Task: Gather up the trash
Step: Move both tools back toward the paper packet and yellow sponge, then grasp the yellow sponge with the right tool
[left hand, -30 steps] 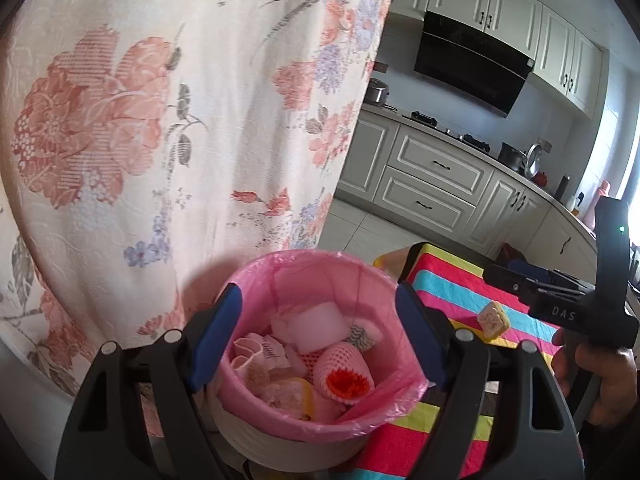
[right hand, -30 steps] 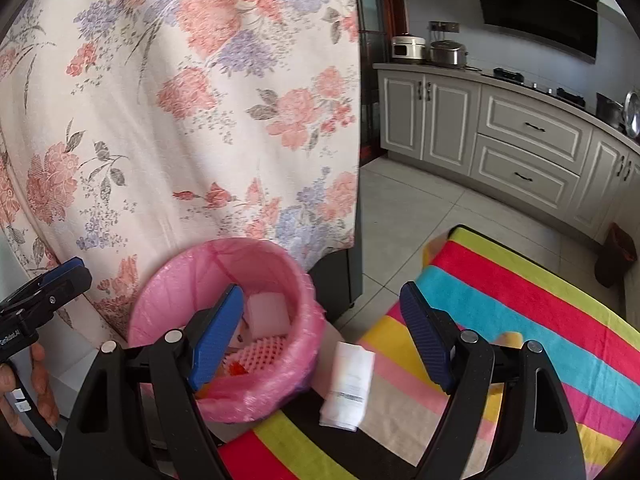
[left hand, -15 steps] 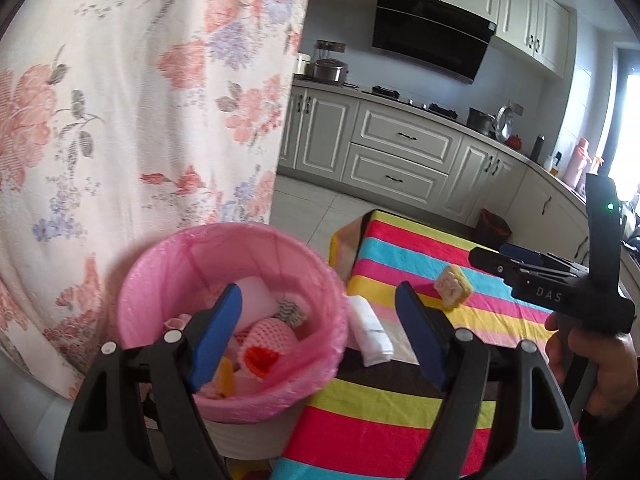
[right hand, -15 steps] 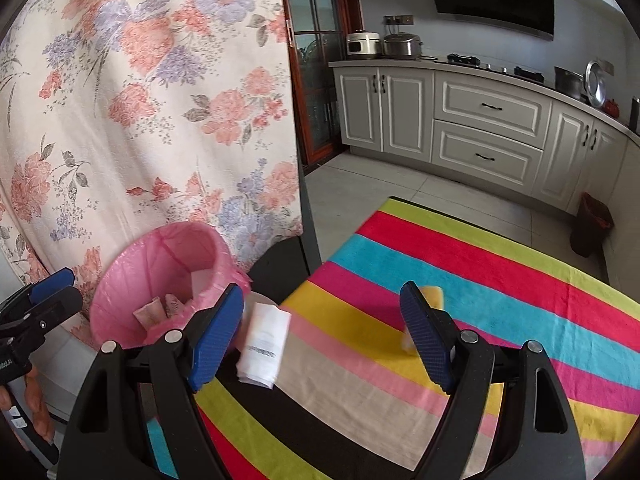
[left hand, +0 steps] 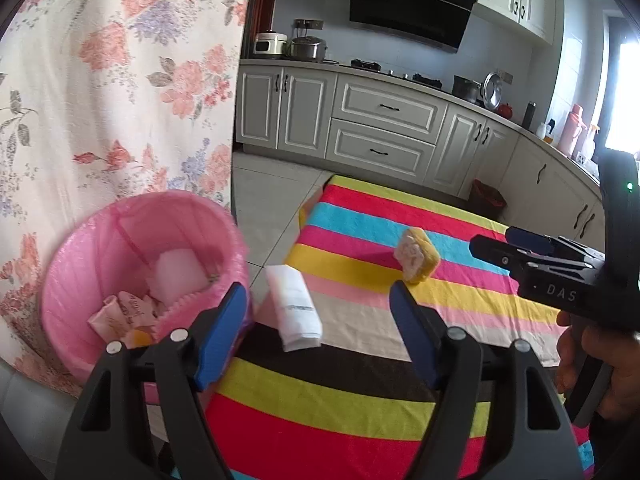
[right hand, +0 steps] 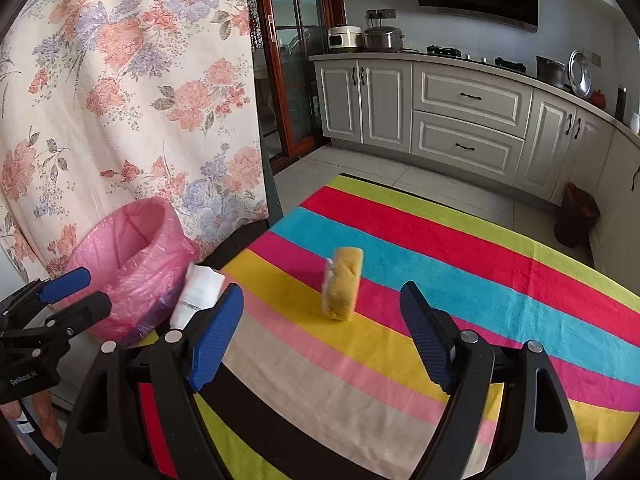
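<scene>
One round bin (left hand: 140, 264) with a crinkled pink plastic liner holds crumpled scraps. Beside it on the striped cloth (left hand: 360, 400): one folded white packet (left hand: 294, 306), one yellow spongy block (left hand: 416, 254). Left gripper (left hand: 316, 334): closing, empty. Right gripper (right hand: 322, 334): spread, empty.

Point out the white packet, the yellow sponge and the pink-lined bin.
white packet (left hand: 295, 307), left wrist view, middle of its top face
yellow sponge (right hand: 343, 284), right wrist view, its yellow side
pink-lined bin (left hand: 76, 268), left wrist view, inner wall of liner
</scene>
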